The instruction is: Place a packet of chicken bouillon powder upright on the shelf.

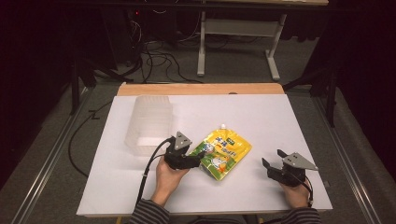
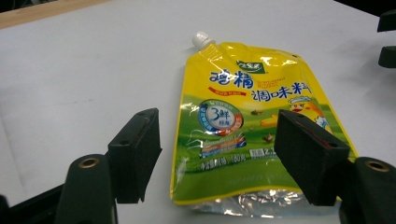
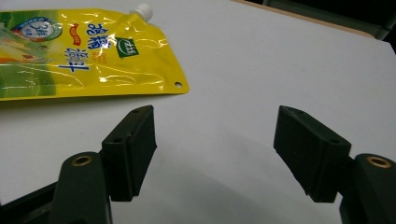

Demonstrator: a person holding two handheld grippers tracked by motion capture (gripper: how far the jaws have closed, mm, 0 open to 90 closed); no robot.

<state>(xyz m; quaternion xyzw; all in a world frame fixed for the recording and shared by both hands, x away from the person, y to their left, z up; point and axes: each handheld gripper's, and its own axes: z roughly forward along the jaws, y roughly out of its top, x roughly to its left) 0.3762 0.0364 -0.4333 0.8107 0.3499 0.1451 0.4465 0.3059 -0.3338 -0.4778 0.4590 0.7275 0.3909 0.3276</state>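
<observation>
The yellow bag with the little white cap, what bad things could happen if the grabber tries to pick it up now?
The yellow pouch lies flat on the white table, so the open left gripper may scrape the tabletop or slide over it without catching an edge. A squeeze across the soft middle might push its filling toward the white cap. The clear plastic tub sits close behind, and a swing could bump it.

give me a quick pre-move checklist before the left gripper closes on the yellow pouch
1. Left gripper open: ok, jaws spread.
2. Yellow pouch between the jaws: ok, its lower end sits in the gap.
3. Pouch lying flat on the white table: ok.
4. Right gripper clear of the pouch: ok, open and off to the side.
5. Clear plastic container out of the way: ok, it sits beyond the left gripper.
6. White cap shut tight: cannot tell.
</observation>
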